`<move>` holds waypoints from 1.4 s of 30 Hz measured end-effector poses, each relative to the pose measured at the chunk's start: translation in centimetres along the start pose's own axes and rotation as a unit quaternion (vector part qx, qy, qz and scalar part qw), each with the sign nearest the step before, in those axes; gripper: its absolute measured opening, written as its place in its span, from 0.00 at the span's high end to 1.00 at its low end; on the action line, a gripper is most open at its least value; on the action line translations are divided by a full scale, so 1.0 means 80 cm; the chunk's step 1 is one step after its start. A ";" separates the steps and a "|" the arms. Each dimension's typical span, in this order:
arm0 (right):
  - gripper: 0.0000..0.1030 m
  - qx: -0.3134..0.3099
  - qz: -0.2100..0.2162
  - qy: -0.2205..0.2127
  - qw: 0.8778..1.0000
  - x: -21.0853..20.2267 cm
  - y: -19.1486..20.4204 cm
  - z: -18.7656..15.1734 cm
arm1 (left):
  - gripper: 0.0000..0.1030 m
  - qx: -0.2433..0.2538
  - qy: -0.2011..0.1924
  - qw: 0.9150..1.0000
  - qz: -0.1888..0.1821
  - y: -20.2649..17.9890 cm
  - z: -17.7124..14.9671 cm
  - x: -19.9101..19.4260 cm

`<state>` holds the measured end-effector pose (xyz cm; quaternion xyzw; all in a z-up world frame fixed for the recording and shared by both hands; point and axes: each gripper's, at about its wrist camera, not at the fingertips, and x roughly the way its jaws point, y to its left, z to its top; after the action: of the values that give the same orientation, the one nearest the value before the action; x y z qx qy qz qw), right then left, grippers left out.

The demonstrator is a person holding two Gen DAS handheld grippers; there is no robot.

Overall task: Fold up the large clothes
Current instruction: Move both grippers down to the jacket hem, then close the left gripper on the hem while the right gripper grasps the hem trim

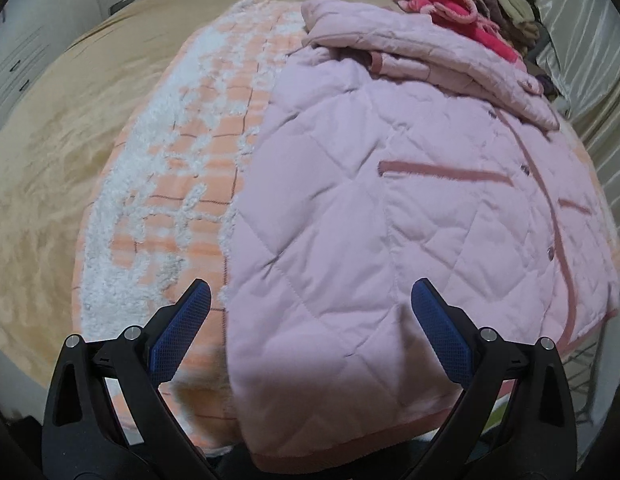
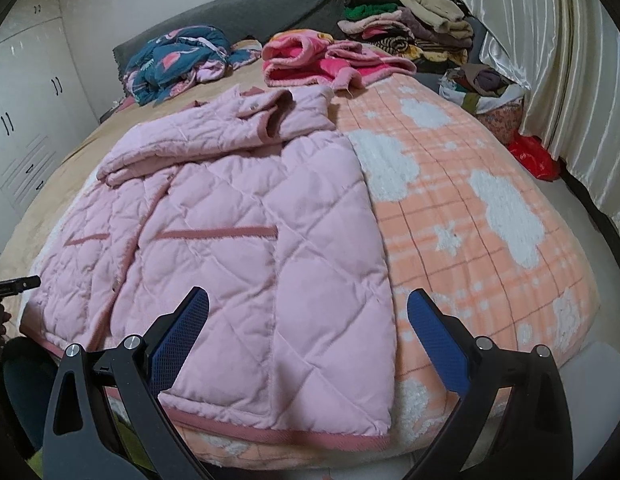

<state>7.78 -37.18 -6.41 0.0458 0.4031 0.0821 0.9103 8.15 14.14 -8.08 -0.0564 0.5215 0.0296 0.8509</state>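
1. Blue-padded and spread wide, the left gripper (image 1: 310, 300) hovered over the hem end of the pink quilted jacket (image 1: 390, 208), holding nothing.
2. Same story for the right gripper (image 2: 307, 308): jaws parted, empty, poised above the jacket's near corner, with the darker pink hem band (image 2: 277, 432) just below.
3. That jacket lay flat, front up, on the orange checked blanket (image 2: 470, 232) with white fluffy clouds, and both sleeves were folded across its top end.
4. Further out, the blanket covered the near end of a tan bedspread (image 1: 69, 128).
5. Beyond the collar sat a bright pink fleece garment (image 2: 310, 60), touching the jacket's top edge.
6. Left of it, a blue patterned bundle (image 2: 177, 60); right of it, a stack of folded clothes (image 2: 410, 28) near the pale satin curtain (image 2: 550, 60).
7. White cupboards (image 2: 25, 120) stood far left.
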 end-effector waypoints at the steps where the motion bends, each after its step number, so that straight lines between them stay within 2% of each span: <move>1: 0.04 0.000 -0.001 0.002 1.000 0.001 -0.002 -0.002 | 0.09 0.003 0.004 1.000 -0.002 0.000 -0.002 0.001; 5: 0.04 0.002 -0.004 0.019 1.000 0.008 -0.012 -0.013 | 0.09 0.008 0.042 0.998 -0.038 0.001 -0.010 0.011; 14: 0.04 0.008 0.008 0.073 0.997 0.037 -0.038 -0.045 | 0.09 0.051 0.092 0.994 -0.012 -0.015 -0.014 0.030; 19: 0.04 0.041 0.037 0.102 0.993 0.055 -0.053 -0.068 | 0.09 0.051 0.112 0.992 -0.018 -0.014 -0.012 0.039; 23: 0.04 0.062 0.051 0.098 0.992 0.054 -0.051 -0.084 | 0.09 0.051 0.126 0.990 -0.028 -0.017 -0.007 0.050; 24: 0.11 0.061 0.052 0.099 0.992 0.052 -0.047 -0.085 | 0.09 0.050 0.128 0.990 -0.029 -0.017 -0.006 0.052; 25: 0.27 0.059 0.058 0.096 0.992 0.050 -0.043 -0.087 | 0.09 0.050 0.130 0.990 -0.026 -0.018 -0.005 0.054; 27: 0.44 0.066 0.082 0.091 0.990 0.046 -0.037 -0.089 | 0.10 0.060 0.126 0.990 -0.013 -0.023 -0.003 0.056; 29: 0.68 0.063 0.086 0.084 0.991 0.039 -0.034 -0.088 | 0.16 0.085 0.119 0.989 -0.001 -0.034 -0.007 0.053; 30: 0.79 0.070 0.109 0.076 0.989 0.034 -0.034 -0.085 | 0.18 0.090 0.116 0.989 0.000 -0.037 -0.008 0.053; 31: 0.83 0.077 0.122 0.070 0.987 0.029 -0.034 -0.081 | 0.23 0.093 0.112 0.989 0.002 -0.039 -0.008 0.051; 33: 0.85 0.074 0.138 0.051 0.986 0.015 -0.032 -0.068 | 0.41 0.096 0.100 0.990 0.008 -0.043 -0.013 0.046; 35: 0.86 0.078 0.164 0.025 0.983 -0.001 -0.032 -0.047 | 0.66 0.124 0.072 0.989 0.026 -0.059 -0.022 0.034; 38: 0.86 0.082 0.189 -0.010 0.979 -0.022 -0.031 -0.014 | 0.84 0.160 0.044 0.986 0.030 -0.079 -0.030 0.017; 42: 0.87 0.074 0.200 -0.051 0.976 -0.045 -0.024 0.026 | 0.90 0.140 0.025 0.990 -0.009 -0.087 -0.016 -0.005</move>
<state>7.15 -39.79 -2.72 0.1973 0.3436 0.2301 0.8889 7.59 7.10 -7.84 0.0582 0.5409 -0.0525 0.8374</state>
